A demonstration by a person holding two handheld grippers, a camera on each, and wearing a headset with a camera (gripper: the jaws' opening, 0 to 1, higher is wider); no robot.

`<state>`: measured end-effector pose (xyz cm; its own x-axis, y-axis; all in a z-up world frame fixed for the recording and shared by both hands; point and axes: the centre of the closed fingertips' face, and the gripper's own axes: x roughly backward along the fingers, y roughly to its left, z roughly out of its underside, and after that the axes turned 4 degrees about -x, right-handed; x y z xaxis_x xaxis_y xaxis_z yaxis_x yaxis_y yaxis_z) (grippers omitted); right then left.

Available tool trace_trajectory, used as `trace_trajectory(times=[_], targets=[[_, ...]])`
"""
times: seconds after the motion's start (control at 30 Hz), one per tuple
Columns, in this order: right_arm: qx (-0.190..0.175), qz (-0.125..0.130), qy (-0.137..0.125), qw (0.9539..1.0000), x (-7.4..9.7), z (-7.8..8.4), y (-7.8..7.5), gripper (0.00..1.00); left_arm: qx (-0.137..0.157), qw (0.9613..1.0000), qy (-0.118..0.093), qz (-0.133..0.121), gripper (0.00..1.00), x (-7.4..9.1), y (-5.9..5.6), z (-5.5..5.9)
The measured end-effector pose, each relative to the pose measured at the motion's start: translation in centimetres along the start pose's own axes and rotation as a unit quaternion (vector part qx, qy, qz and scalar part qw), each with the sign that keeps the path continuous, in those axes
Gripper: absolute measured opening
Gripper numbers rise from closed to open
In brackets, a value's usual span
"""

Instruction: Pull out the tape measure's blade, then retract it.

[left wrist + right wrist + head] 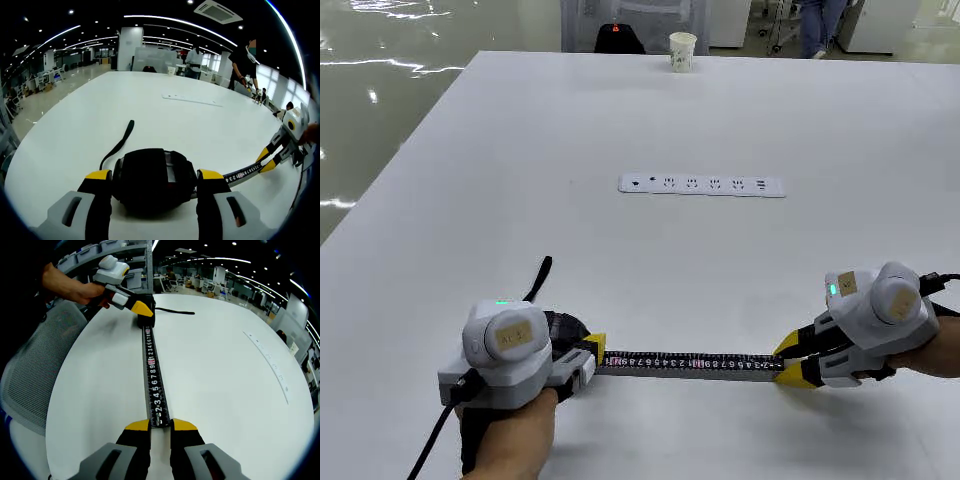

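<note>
Blade out; open table beyond.

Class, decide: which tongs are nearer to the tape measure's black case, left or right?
Left. The left tongs clamp the case between their jaws; the right tongs grip the far end of the extended blade.

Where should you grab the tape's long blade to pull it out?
Probably at its free tip, coming end-on along its length. The blade is narrow and lies flat on the table, so jaws fit beside its two edges. The right gripper is shut on that tip; the left gripper clamps the case.
</note>
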<state>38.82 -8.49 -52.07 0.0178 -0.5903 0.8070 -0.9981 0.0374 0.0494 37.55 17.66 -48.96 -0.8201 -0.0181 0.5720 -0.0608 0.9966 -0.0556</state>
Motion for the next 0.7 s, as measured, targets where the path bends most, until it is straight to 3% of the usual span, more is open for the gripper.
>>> trace_trajectory(times=[0.7], targets=[[-0.002,0.0,0.001,1.0,0.08,0.15,-0.05,0.1,-0.025,0.9997,0.005,0.0,0.62,-0.02,-0.09,0.11]])
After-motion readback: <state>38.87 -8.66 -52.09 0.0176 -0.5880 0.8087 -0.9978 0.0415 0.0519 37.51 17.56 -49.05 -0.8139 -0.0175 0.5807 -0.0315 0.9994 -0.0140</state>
